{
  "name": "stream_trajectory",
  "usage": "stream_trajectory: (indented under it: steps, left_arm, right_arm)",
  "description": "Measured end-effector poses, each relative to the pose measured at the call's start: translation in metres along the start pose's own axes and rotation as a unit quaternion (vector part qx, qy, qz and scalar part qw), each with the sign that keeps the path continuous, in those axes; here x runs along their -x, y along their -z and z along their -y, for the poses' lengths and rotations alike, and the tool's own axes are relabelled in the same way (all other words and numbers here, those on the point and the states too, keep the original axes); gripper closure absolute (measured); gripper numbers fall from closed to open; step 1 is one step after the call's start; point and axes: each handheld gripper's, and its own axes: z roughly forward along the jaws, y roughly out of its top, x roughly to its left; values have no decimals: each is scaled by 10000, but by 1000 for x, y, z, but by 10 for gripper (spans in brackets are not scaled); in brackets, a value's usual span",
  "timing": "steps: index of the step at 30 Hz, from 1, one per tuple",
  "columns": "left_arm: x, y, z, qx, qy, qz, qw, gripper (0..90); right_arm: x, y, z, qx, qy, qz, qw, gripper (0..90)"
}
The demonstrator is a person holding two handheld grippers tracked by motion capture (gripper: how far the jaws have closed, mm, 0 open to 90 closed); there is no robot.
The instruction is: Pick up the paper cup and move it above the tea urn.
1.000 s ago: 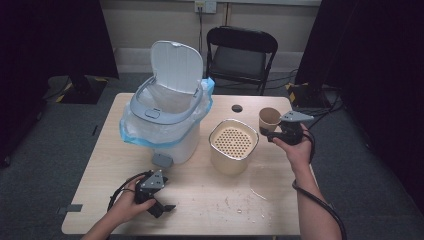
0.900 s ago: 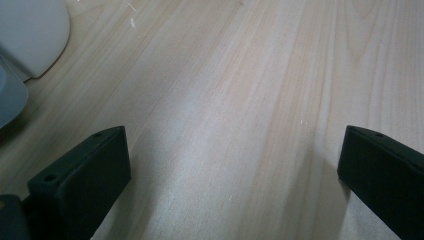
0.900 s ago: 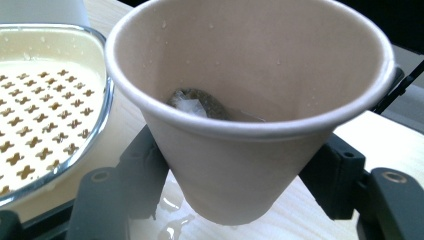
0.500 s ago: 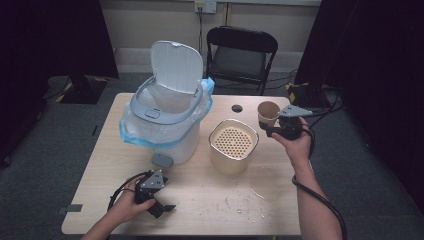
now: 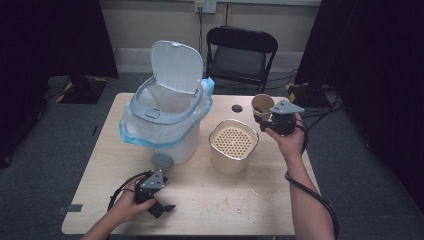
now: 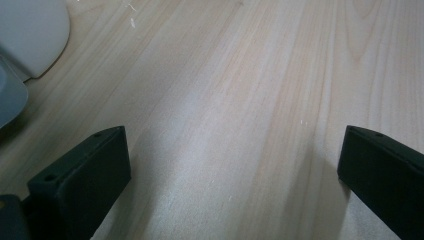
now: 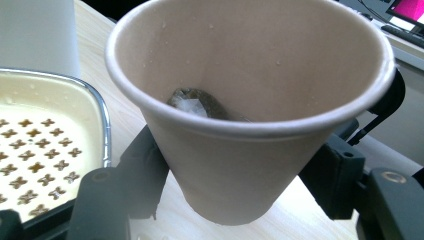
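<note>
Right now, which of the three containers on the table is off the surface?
The paper cup, clamped in the right gripper and lifted. The lidded bin and the perforated-top canister both stand on the table.

Paper cup (image 7: pixel 245 150) clamped in right claw (image 7: pixel 235 200) (used teabag (image 7: pixel 200 104) inside), perforated container (image 7: pixel 45 145) beside

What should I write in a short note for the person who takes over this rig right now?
Right tongs: shut on the paper cup, held upright above the table beside the cream strainer container. A used tea bag lies in the cup.
Left tongs: open, nothing between them, resting low on the table near the pedal bin.
Done: cup gripped and off the table; bin lid open.
Left, probably: empty the cup, likely over the strainer or into the bin, then set it down.
</note>
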Motion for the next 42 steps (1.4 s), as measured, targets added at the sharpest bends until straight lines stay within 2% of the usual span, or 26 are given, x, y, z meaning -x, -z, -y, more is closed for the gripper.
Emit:
stream_trajectory:
  steps: [7, 10, 21, 30, 37, 42]
  left_arm:
    - [0, 0, 0, 0, 0, 0, 10000, 0]
    - [0, 0, 0, -1, -1, -1, 10000, 0]
    - [0, 0, 0, 3, 3, 0, 10000, 0]
    - [0, 0, 0, 4, 7, 0, 10000, 0]
    - [0, 0, 0, 4, 7, 0, 10000, 0]
    - [0, 0, 0, 6, 11, -6, 10000, 0]
  right_arm:
    - [-2, -7, 0, 66, 330, 48, 9994, 341]
    - [-1, -7, 0, -19, 477, 14, 9989, 341]
    - [2, 0, -6, -89, 1055, 153, 9943, 341]
    - [-3, 7, -10, -116, 1325, 192, 9909, 343]
    - [-9, 9, -13, -241, 1662, 225, 9855, 343]
    - [-10, 13, -19, -205, 1855, 333, 9819, 344]
